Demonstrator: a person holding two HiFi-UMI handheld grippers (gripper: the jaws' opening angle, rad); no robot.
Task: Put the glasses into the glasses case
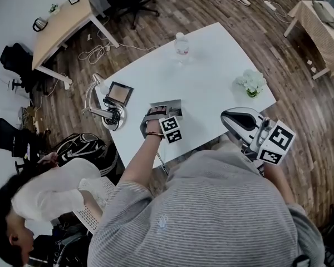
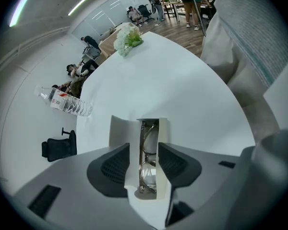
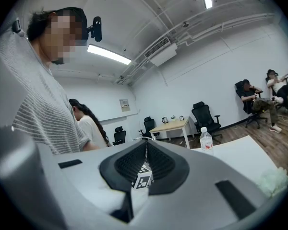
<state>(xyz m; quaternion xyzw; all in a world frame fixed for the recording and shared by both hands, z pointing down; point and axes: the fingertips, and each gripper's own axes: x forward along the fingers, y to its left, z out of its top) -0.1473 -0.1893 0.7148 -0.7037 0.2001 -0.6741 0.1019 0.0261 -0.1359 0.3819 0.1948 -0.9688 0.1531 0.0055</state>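
The glasses (image 2: 148, 163) lie folded inside the white glasses case (image 2: 121, 134), which rests open on the white table (image 2: 173, 85). My left gripper (image 2: 146, 161) points steeply down over the case; its jaws stand apart on either side of the glasses, and neither pad presses on them. In the head view the left gripper (image 1: 159, 113) is at the case (image 1: 175, 105) near the table's front edge. My right gripper (image 1: 227, 118) hovers level off the table's front right, and in its own view the right gripper (image 3: 145, 143) is shut with nothing between the pads.
A water bottle (image 1: 181, 43) stands at the table's far side and a small white flower pot (image 1: 251, 83) at its right. A desk lamp (image 1: 99, 111) and a framed pad (image 1: 119, 94) sit at the left end. A person (image 1: 50, 196) sits beside the left.
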